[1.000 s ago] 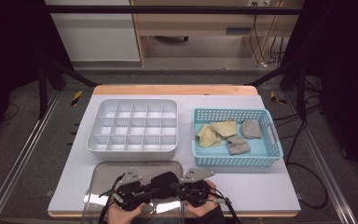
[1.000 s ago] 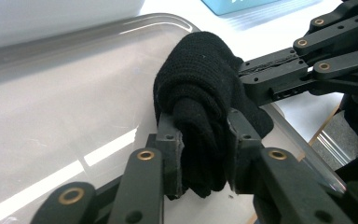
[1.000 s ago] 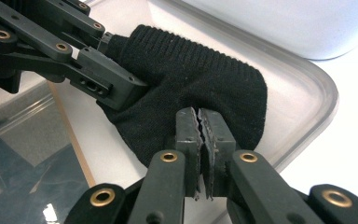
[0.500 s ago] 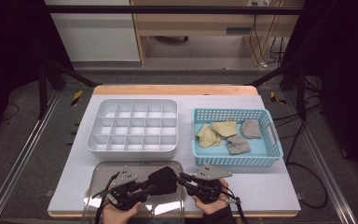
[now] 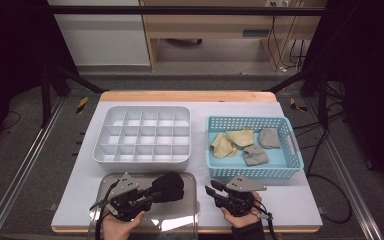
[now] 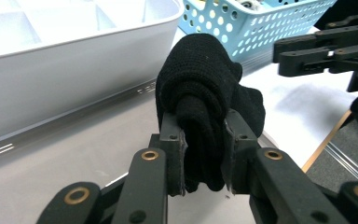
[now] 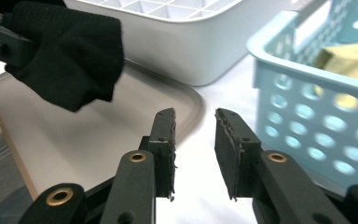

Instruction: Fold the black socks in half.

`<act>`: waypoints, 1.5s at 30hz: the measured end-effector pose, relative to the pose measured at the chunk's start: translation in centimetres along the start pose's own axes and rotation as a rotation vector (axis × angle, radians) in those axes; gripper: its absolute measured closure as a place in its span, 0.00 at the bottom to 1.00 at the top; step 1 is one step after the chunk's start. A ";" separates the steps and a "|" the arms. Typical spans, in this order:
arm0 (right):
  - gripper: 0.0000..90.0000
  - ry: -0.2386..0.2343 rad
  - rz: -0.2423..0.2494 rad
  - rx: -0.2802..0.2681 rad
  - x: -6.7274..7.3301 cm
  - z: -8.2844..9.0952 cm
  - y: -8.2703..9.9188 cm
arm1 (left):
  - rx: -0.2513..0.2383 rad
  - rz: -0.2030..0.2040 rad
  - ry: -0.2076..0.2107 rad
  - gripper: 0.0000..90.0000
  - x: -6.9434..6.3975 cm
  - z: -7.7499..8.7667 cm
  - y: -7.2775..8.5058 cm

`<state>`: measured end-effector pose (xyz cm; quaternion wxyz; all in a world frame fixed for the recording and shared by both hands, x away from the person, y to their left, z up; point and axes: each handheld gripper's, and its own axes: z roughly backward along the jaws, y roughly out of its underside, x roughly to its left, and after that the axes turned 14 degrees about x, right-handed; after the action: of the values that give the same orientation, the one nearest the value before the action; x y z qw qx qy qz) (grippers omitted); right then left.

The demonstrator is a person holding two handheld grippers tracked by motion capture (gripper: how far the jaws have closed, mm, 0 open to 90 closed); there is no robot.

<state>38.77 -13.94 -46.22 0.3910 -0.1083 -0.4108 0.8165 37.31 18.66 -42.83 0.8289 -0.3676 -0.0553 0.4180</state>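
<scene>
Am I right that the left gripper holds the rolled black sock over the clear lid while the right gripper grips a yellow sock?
Not quite. The right gripper grips nothing; its jaws have just been opening, as the right gripper view shows. The left gripper holds the black sock over the clear lid.

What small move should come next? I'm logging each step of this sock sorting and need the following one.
Probably carry the rolled black sock forward to a cell of the white divided tray. The left tongs clamp the roll, lifted over the clear lid; the right tongs have just been opening, nothing between them, so the left alone carries it.
</scene>
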 end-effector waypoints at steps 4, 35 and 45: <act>0.75 0.025 -0.011 0.010 -0.6 0.6 0.8 | -0.003 0.010 -0.007 0.80 0.4 0.4 0.0; 0.70 0.159 -0.118 0.029 -4.6 4.3 4.6 | -0.072 0.083 -0.087 0.80 5.0 5.4 -2.2; 0.70 0.166 -0.120 0.040 -4.6 4.2 4.7 | -0.081 0.115 -0.154 0.80 7.6 7.5 -3.8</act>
<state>37.18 -21.46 -47.73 0.4738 -0.1430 -0.3665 0.7879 41.71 26.98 -36.56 0.7812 -0.3701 -0.1143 0.4895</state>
